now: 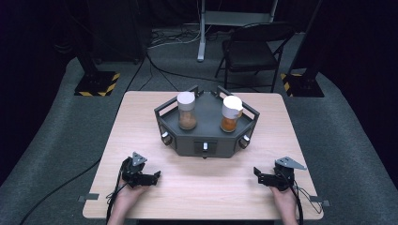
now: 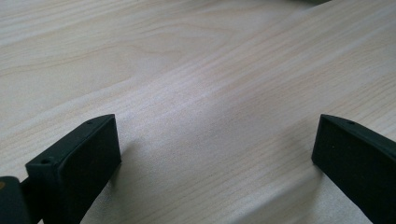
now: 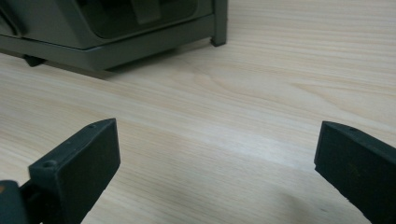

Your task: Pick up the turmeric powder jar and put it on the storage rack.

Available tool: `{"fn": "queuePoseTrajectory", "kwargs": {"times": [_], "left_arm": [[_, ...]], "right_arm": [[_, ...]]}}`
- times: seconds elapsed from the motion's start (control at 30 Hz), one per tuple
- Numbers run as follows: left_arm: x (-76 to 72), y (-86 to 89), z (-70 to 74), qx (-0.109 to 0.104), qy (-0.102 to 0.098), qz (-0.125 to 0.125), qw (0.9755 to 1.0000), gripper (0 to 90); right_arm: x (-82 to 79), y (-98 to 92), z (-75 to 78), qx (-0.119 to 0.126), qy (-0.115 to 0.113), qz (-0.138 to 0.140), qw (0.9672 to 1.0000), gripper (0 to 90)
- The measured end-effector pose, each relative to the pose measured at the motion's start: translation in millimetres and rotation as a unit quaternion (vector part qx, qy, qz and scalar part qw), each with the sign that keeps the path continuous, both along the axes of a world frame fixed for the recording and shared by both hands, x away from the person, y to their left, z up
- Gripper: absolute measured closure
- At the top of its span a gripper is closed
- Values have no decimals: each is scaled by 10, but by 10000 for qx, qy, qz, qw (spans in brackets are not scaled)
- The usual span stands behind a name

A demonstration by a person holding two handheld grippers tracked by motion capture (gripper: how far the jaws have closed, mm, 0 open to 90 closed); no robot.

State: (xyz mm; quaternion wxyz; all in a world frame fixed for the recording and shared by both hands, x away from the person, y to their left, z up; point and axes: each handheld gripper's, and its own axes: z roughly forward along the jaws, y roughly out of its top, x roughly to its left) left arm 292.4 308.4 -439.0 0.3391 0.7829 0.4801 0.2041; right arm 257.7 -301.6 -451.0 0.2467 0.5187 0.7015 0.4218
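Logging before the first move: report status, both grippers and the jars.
Left gripper open, right gripper open, both low over the table. Two white-capped spice jars upright on the dark tray, untouched. Nothing in the way.

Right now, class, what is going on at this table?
A person rests the left gripper and the right gripper on the pale wooden table, jaws open and empty. Farther back, a dark grey angular tray holds two white-capped clear jars of orange-brown powder, both untouched.
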Motion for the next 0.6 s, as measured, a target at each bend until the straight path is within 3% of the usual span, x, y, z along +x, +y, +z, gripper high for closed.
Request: {"fn": "queuePoseTrajectory", "kwargs": {"times": [0.2,0.6], "left_arm": [[-2,-4,0,0,2,10,10000,9],[-2,-4,0,0,1,11,10000,9]], "right_arm": [[-2,45,34,-240,92,-76,9996,0],[201,160,168,-677,770,162,9946,0]]}}
